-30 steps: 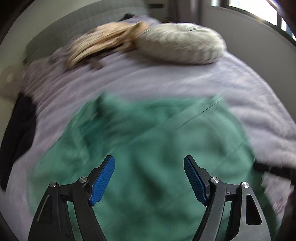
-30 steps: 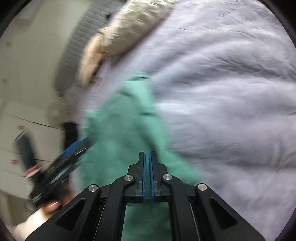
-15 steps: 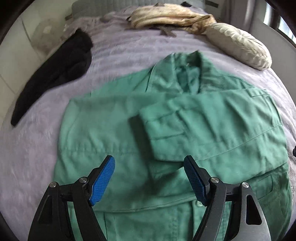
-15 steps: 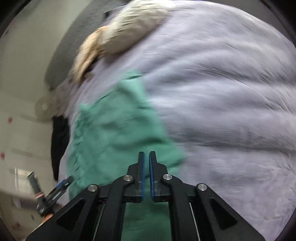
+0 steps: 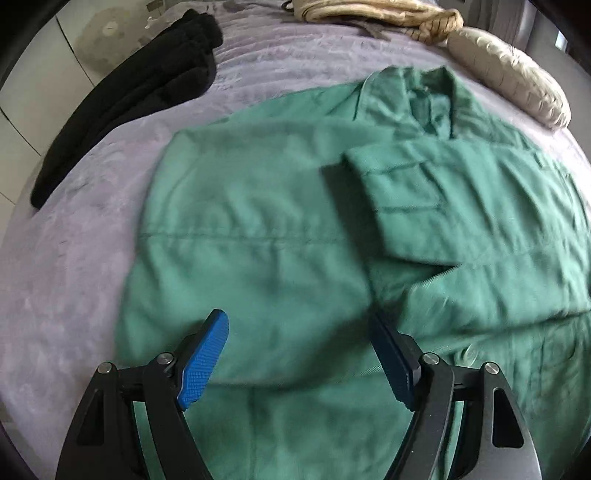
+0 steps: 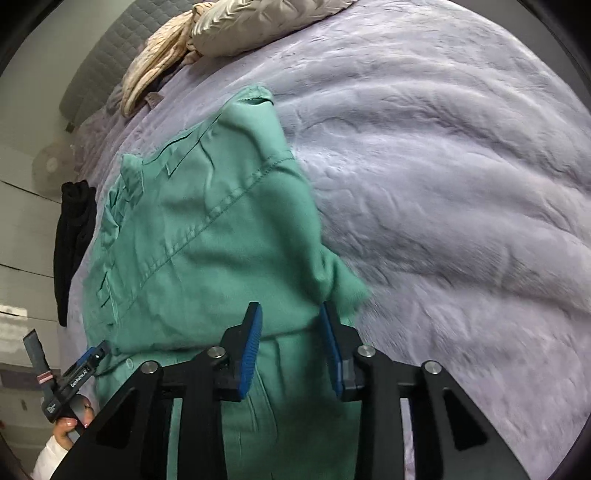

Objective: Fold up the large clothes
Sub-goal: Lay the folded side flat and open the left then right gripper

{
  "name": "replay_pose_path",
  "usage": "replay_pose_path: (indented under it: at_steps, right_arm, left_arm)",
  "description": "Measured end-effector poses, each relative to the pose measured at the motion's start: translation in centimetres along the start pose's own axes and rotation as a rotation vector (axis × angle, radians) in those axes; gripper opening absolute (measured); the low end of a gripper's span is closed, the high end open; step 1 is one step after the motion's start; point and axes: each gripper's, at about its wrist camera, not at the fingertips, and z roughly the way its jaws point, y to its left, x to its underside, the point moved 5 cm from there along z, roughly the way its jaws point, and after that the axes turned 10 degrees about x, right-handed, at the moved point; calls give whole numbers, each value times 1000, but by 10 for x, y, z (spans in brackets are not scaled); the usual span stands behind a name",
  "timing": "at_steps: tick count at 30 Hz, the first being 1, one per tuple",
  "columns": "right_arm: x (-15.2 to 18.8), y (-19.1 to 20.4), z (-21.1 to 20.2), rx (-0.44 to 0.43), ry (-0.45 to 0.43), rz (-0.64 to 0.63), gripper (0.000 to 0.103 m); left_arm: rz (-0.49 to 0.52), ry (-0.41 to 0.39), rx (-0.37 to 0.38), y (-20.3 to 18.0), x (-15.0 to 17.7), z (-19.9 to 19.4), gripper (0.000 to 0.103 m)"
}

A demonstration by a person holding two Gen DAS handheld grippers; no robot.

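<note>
A green jacket (image 5: pixel 280 229) lies spread on the lilac bedspread (image 5: pixel 74 229), collar (image 5: pixel 417 92) toward the far side. One sleeve (image 5: pixel 424 206) lies folded across its chest. My left gripper (image 5: pixel 297 354) is open and empty, just above the jacket's lower middle. In the right wrist view the jacket (image 6: pixel 207 236) fills the left half. My right gripper (image 6: pixel 290 332) is open over the jacket's right edge, with a fold of green cloth (image 6: pixel 340 284) by its right finger. The left gripper also shows in the right wrist view (image 6: pixel 79 373) at the lower left, held by a hand.
A black garment (image 5: pixel 136 96) lies on the bed's left side. A beige quilted garment (image 5: pixel 509 81) and a tan one (image 5: pixel 376 11) lie at the far end. Bare bedspread (image 6: pixel 461 184) stretches to the right of the jacket. A grey headboard (image 6: pixel 92 74) stands behind.
My right gripper was shut and has opened over the jacket's right edge. My left gripper stayed open and has swung left and lower over the jacket.
</note>
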Motion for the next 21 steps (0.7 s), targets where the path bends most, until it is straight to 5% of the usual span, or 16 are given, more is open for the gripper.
replay_pose_path:
  at_steps: [8,15,18,21]
  right_arm:
    - [34,12,-23,-5,68,-17,65]
    - [62,23,-36,2,114,-29,66]
    - [69,28,-43,5,125,-46,70]
    - [73,32,-51,3,121,-64,78]
  left_arm:
    - [-12,54,8,10,20,-30,79]
    - [-18,88,16,5,36,-52,79]
    - [-24,80,-2,3,44,-64,103]
    - [-25,72,-3,1,51,-75,103]
